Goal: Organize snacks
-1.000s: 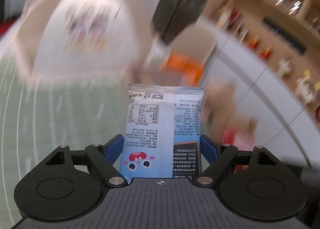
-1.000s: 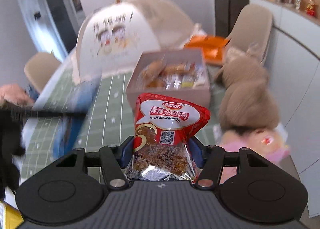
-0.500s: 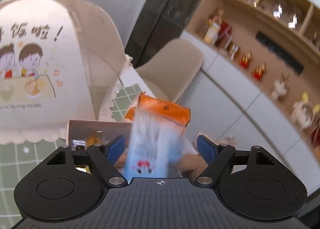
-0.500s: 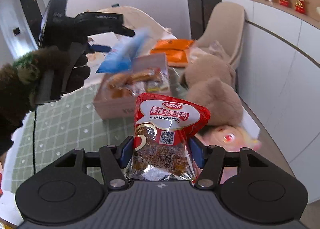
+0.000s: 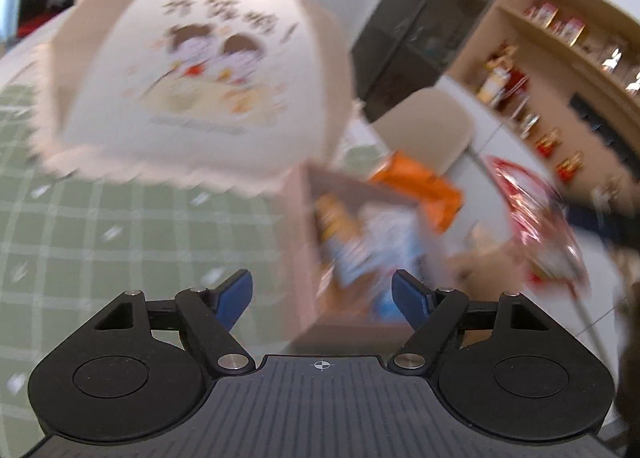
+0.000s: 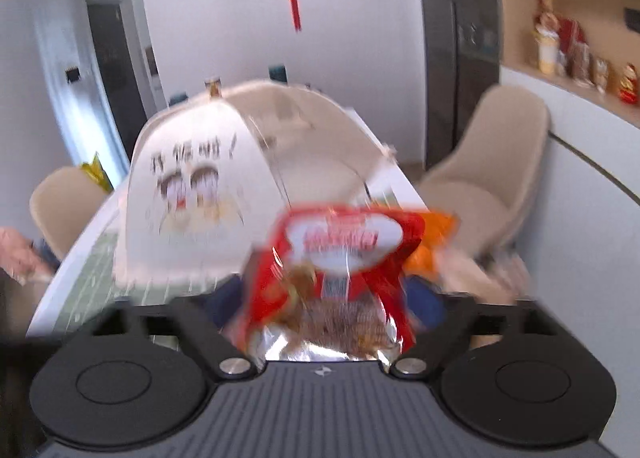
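Note:
My left gripper [image 5: 322, 290] is open and empty above the near corner of a cardboard box [image 5: 304, 258]. A blue and white snack packet [image 5: 384, 246] lies inside the box among other snacks, blurred. My right gripper [image 6: 326, 298] is shut on a red snack bag [image 6: 336, 270]; the view is blurred. The same red bag [image 5: 536, 226] shows at the right of the left wrist view, beside the box.
A large cream mesh food cover [image 5: 200, 90] stands on the green checked tablecloth [image 5: 100, 242] left of the box. An orange packet [image 5: 424, 186] lies behind the box. A beige chair [image 6: 492, 162] and white cabinets stand at the right.
My left gripper opened and the blue packet dropped into the box. My right gripper moved with the red bag toward the box.

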